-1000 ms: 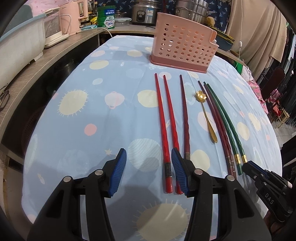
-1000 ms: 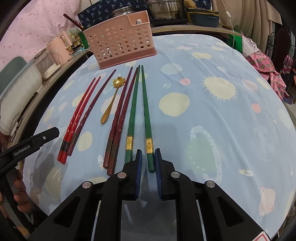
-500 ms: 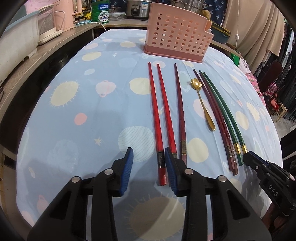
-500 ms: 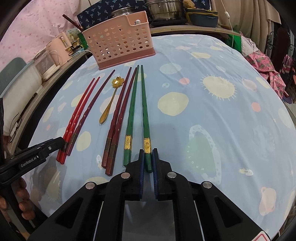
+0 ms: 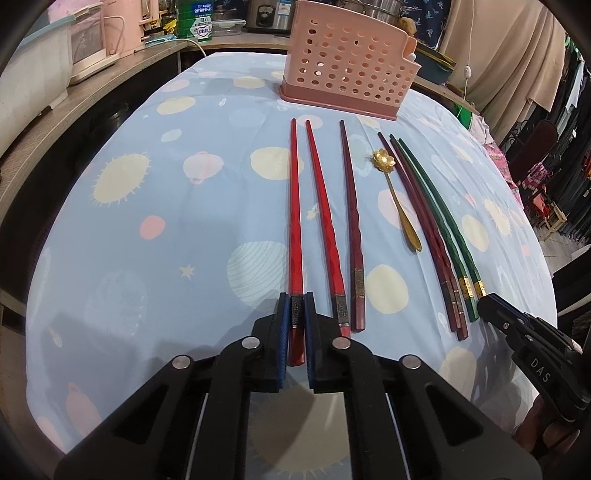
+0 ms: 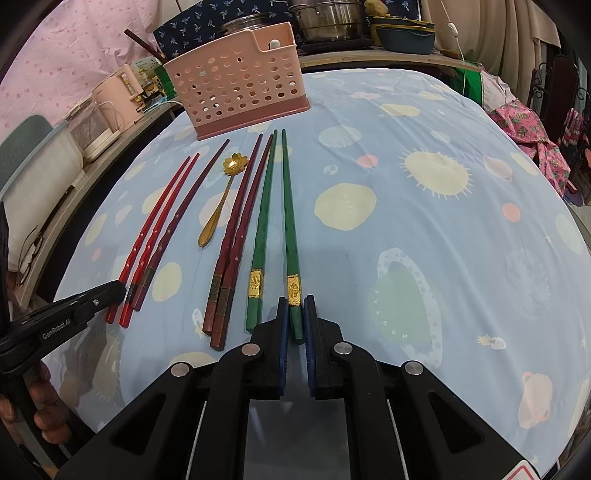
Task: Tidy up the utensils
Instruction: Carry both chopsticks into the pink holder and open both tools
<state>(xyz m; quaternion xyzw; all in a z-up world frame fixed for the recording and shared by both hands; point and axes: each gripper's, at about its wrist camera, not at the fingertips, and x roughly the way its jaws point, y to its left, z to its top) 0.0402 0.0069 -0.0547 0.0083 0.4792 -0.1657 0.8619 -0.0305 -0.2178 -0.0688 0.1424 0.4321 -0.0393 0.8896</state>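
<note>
Several chopsticks lie side by side on the blue patterned cloth (image 5: 207, 229), in front of a pink perforated utensil holder (image 5: 347, 62). My left gripper (image 5: 295, 299) is closing its jaws, and the blue pads press on the near end of the leftmost red chopstick (image 5: 295, 221). In the right wrist view my right gripper (image 6: 295, 301) is shut on the near end of the rightmost green chopstick (image 6: 287, 221), which lies flat. Between them lie a second red chopstick (image 5: 325, 221), dark red chopsticks (image 5: 351, 221), a gold flower-headed spoon (image 5: 399, 199) and a second green chopstick (image 6: 263, 221).
The holder (image 6: 240, 88) stands at the far side of the table. A wooden counter (image 5: 92, 99) with pink and white appliances runs along the left. Pots (image 6: 328, 16) stand behind the table. Clothes and chairs (image 5: 535, 155) crowd the right side.
My left gripper's jaws have gone from wide apart to closed around the leftmost red chopstick's end, after shifting slightly left. My right gripper has stayed on the green chopstick.
</note>
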